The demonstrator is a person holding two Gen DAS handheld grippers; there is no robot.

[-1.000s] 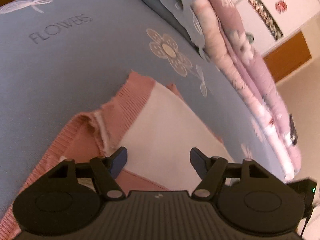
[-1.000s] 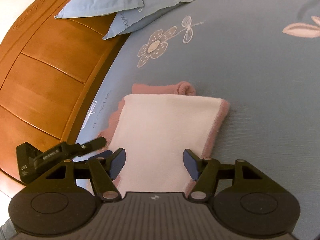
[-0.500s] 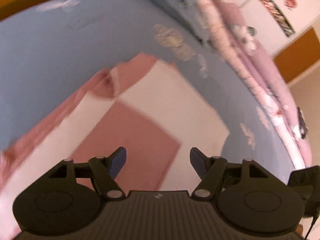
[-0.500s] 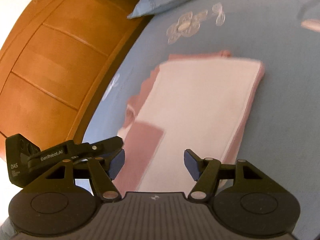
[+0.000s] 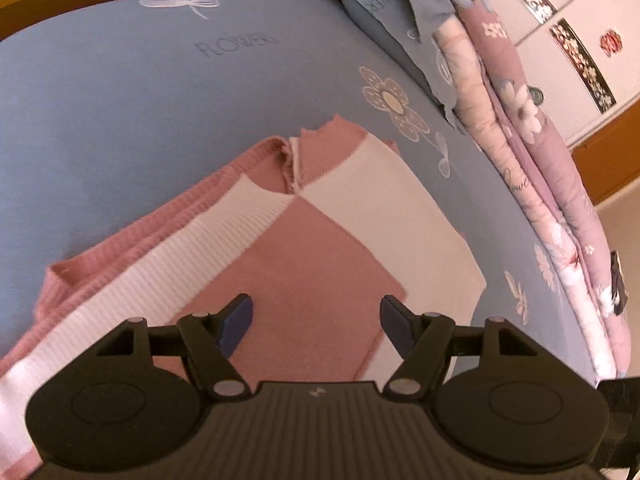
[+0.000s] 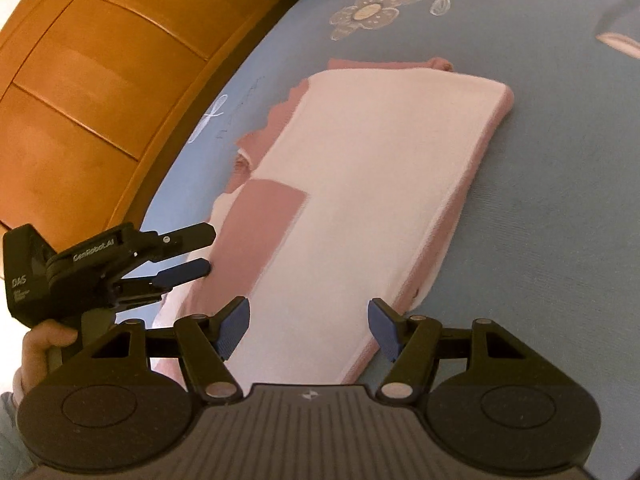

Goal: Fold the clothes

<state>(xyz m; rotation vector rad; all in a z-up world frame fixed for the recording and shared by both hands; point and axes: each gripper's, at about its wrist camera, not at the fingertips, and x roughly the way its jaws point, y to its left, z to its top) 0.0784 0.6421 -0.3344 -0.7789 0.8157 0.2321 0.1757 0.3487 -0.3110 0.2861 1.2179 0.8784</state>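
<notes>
Both tongs (image 5: 316, 320) (image 6: 308, 326) open above folded sweater (image 6: 372, 184).

Left gripper (image 5: 316, 320): jaws apart, empty, tilted downward.
Right gripper (image 6: 308, 322): jaws apart, empty.
Left hand (image 6: 44, 340): grips handle at 8 o'clock.

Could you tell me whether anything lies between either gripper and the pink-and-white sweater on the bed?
Nothing visible does. The sweater lies folded on the blue bedsheet, directly ahead of the open left gripper and the open right gripper. The pillows and folded quilts sit off to the side, clear of it.
</notes>
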